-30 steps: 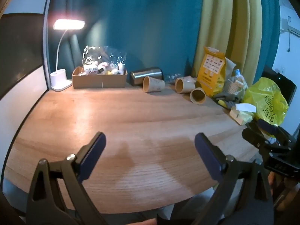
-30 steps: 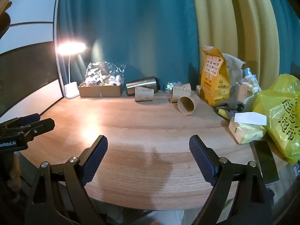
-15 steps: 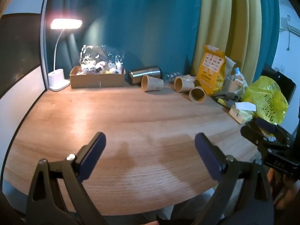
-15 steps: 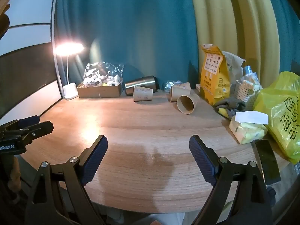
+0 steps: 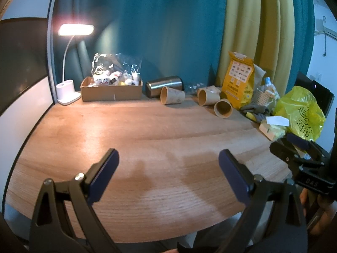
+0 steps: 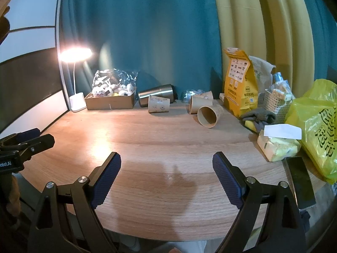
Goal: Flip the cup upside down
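Three brown paper cups lie on their sides at the back of the wooden table point(image 5: 147, 139): a left cup point(image 5: 172, 95) point(image 6: 158, 104), a middle cup point(image 5: 207, 97) point(image 6: 199, 103) and a nearer cup point(image 5: 223, 108) point(image 6: 209, 113) with its mouth facing me. My left gripper point(image 5: 168, 164) is open and empty over the table's front edge. My right gripper point(image 6: 166, 166) is open and empty, also near the front edge. Both are far from the cups.
A steel tumbler point(image 5: 164, 85) lies behind the left cup. A cardboard box point(image 5: 111, 90) and lit desk lamp point(image 5: 67, 92) stand back left. An orange bag point(image 6: 240, 88), a basket point(image 6: 276, 103), a tissue pack point(image 6: 278, 143), a yellow plastic bag point(image 6: 318, 126) and a phone point(image 6: 299, 181) crowd the right.
Both grippers have drifted slightly forward over the table, so the cups look a little nearer. Both stay open and empty.
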Available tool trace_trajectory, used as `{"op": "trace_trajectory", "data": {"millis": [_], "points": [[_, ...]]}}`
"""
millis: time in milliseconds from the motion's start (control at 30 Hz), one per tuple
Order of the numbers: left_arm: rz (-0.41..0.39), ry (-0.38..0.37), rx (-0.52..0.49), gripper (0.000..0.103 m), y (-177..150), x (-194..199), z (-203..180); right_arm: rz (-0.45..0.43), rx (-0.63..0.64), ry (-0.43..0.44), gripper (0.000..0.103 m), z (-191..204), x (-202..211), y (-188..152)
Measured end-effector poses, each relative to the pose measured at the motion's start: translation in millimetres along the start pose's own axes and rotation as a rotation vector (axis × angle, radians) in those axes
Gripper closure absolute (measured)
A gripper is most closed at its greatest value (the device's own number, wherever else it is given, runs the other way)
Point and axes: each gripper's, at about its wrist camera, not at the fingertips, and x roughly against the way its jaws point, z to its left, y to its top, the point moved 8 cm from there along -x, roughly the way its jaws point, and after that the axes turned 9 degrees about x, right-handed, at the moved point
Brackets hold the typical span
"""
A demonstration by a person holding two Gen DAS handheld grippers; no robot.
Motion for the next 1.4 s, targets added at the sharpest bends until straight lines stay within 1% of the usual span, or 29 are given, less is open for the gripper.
{"op": "trace_trajectory", "data": {"millis": [267,1400], "points": [[-0.005,-0.004,0.001,0.006,1.4,1.9,0.4,0.004,0.000,-0.005,0.012,-7.9,-3.1,0.8],[-0.016,-0.009,0.002,0.006,5.8,9.1,-1.2,0.004,0.002,-0.013,0.012,-6.1,1.1,6.3]]}}
